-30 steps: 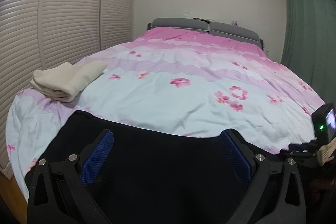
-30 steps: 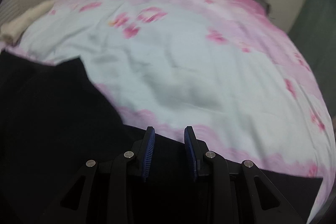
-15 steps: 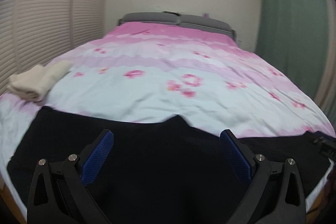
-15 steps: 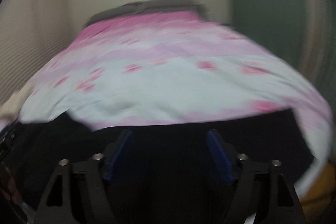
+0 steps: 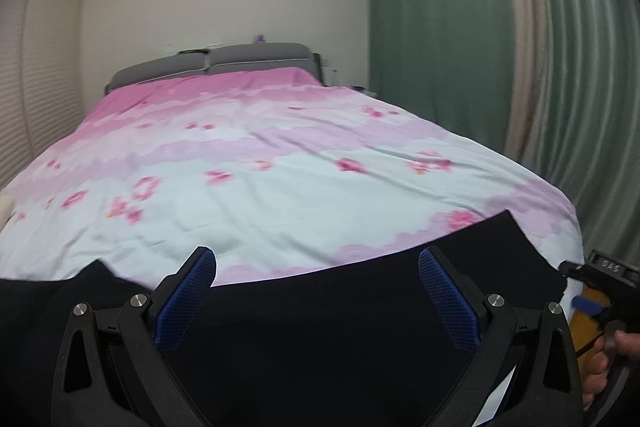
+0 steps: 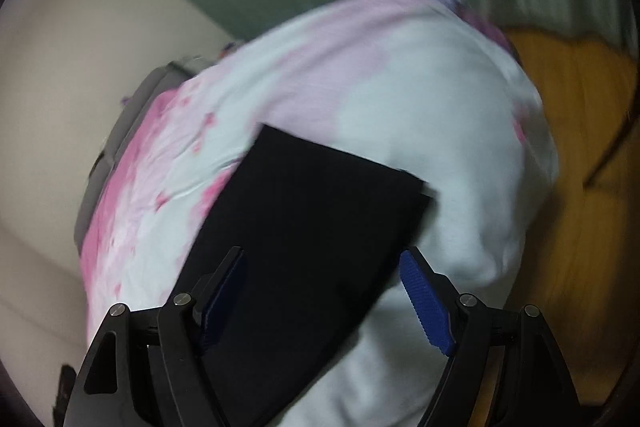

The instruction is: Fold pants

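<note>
Both my hand-held grippers, left (image 5: 316, 297) and right (image 6: 322, 297), stand wide and empty; the right one's jaws have just been opening. Below them the soft black fabric pants (image 6: 312, 227) lie flat on the floral pink-and-white bed cover (image 5: 280, 195). Limp and light, I judge; best pinched at the leg-end corners.

Black gripper (image 5: 316, 301) frames, silver screws (image 5: 140, 300), ribbed blue fingers (image 6: 426, 309).
</note>
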`<action>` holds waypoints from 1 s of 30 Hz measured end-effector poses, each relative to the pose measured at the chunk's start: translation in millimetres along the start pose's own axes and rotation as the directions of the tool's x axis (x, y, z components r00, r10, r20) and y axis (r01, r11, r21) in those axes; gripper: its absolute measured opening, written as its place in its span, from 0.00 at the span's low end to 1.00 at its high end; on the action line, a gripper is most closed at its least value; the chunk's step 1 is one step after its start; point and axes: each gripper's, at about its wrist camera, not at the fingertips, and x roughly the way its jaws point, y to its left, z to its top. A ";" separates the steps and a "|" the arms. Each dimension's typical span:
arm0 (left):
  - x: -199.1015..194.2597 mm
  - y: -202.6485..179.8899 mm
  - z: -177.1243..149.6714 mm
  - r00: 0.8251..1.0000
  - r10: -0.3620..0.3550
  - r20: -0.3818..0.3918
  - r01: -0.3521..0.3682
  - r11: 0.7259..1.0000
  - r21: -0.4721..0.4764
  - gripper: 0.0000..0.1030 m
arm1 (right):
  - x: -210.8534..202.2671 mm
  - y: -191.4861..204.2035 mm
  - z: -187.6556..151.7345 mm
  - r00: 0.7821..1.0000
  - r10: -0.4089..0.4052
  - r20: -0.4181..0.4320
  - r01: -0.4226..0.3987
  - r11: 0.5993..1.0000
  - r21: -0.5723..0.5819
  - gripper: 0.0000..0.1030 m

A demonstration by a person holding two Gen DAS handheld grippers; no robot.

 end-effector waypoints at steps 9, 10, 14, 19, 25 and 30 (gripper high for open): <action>22.9 -33.4 -5.8 0.999 -0.008 -0.045 0.010 0.999 0.030 1.00 | 42.7 -26.1 -2.0 0.995 0.038 -0.093 -0.032 0.998 0.059 0.70; 25.3 -33.5 -7.6 0.999 -0.006 -0.050 0.008 1.000 0.028 1.00 | 47.5 -30.2 -1.4 0.994 0.055 -0.096 -0.047 0.996 0.078 0.69; 29.4 -34.2 -12.0 0.998 0.004 -0.060 -0.002 0.999 0.034 1.00 | 55.8 -35.5 -1.9 0.992 0.071 -0.101 -0.061 0.994 0.096 0.67; 27.4 -34.6 -12.5 0.999 0.006 -0.053 -0.004 0.999 0.042 1.00 | 50.7 -35.3 -1.6 0.991 0.113 -0.078 -0.107 0.991 0.083 0.42; 19.5 -24.7 -10.0 0.999 0.018 -0.047 -0.017 0.999 0.033 1.00 | 48.5 -23.0 2.8 0.978 0.194 -0.073 -0.189 0.980 0.066 0.08; -0.2 1.6 -1.0 0.999 0.040 -0.028 -0.040 0.999 0.007 1.00 | -2.9 47.7 0.4 0.978 0.203 0.038 -0.193 0.963 -0.188 0.07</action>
